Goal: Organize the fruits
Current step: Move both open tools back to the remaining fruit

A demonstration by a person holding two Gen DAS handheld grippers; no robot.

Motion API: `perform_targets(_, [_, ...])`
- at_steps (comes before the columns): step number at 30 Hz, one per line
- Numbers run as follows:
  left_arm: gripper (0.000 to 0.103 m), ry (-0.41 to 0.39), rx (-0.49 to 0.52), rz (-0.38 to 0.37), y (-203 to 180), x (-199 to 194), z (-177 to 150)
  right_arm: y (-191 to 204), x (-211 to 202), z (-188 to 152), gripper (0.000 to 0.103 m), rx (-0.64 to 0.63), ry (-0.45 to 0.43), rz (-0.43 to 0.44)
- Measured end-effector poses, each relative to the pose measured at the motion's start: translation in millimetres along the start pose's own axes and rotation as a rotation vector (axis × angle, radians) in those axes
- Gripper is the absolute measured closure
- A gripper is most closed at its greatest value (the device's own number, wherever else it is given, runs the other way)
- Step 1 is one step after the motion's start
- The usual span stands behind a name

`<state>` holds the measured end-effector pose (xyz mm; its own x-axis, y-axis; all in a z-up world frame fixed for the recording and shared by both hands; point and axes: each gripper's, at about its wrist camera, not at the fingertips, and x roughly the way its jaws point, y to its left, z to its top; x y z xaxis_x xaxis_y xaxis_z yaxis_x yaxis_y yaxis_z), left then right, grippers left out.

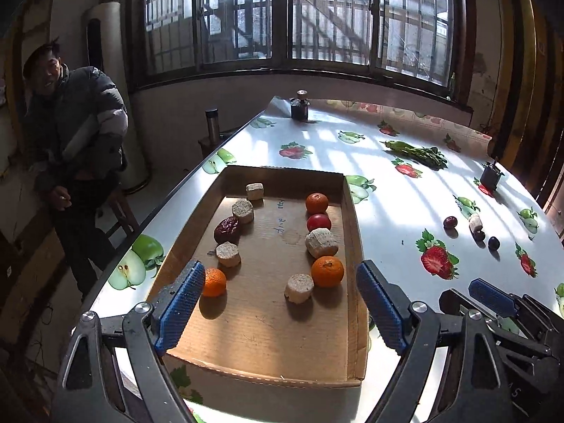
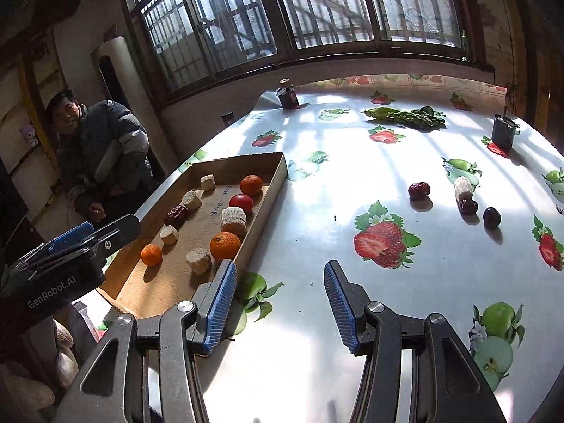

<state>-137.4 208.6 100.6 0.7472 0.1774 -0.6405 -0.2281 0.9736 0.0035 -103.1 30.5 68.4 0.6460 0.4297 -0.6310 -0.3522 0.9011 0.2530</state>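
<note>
A shallow cardboard tray holds oranges, a red tomato, a dried red date and several pale cut chunks. My left gripper is open and empty above the tray's near end. My right gripper is open and empty over bare table right of the tray. Loose on the table to the right lie a red date, a pale chunk and two dark fruits.
The table has a fruit-print cloth. Green vegetables, a small jar and a dark container stand at the far side. A seated man is left of the table. The table's left edge runs beside the tray.
</note>
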Motion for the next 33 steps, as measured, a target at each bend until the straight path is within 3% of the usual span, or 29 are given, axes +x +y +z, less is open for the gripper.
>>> perform_targets(12, [0.016, -0.011, 0.068, 0.0, -33, -16, -6, -22, -28, -9, 0.04, 0.042, -0.055, -0.01])
perform_targets(33, [0.016, 0.006, 0.118, -0.02, -50, -11, -18, -40, -35, -12, 0.037, 0.079, -0.059, -0.029])
